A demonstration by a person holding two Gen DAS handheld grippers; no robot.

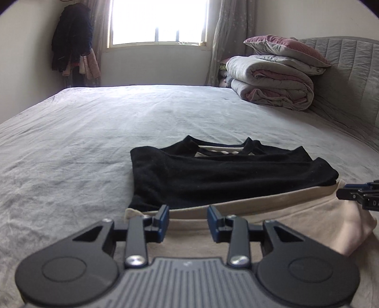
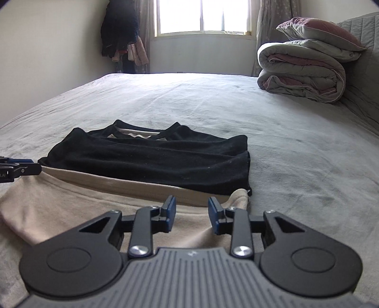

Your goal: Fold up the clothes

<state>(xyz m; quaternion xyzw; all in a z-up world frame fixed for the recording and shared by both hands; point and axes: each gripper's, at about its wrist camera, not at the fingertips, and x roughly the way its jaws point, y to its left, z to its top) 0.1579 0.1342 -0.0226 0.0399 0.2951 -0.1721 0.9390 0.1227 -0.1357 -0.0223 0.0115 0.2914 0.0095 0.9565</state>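
A black-and-beige shirt (image 1: 225, 175) lies partly folded on the grey bed (image 1: 94, 132); its black top half faces away and its beige lower half (image 1: 296, 220) is nearest me. My left gripper (image 1: 188, 214) hovers open over the beige hem near the shirt's left corner, with nothing between its fingers. In the right wrist view the same shirt (image 2: 154, 161) lies ahead, and my right gripper (image 2: 191, 206) stands open over the beige hem (image 2: 83, 206) near the right corner. Each gripper's tip shows at the edge of the other's view: the right gripper (image 1: 360, 193) and the left gripper (image 2: 16, 169).
A folded grey-and-pink quilt (image 1: 272, 83) with a pillow (image 1: 286, 47) on top sits at the far right by the padded headboard (image 1: 350, 71). Dark clothes (image 1: 71, 40) hang in the far left corner beside the window (image 1: 156, 21). Open sheet stretches to the left and beyond the shirt.
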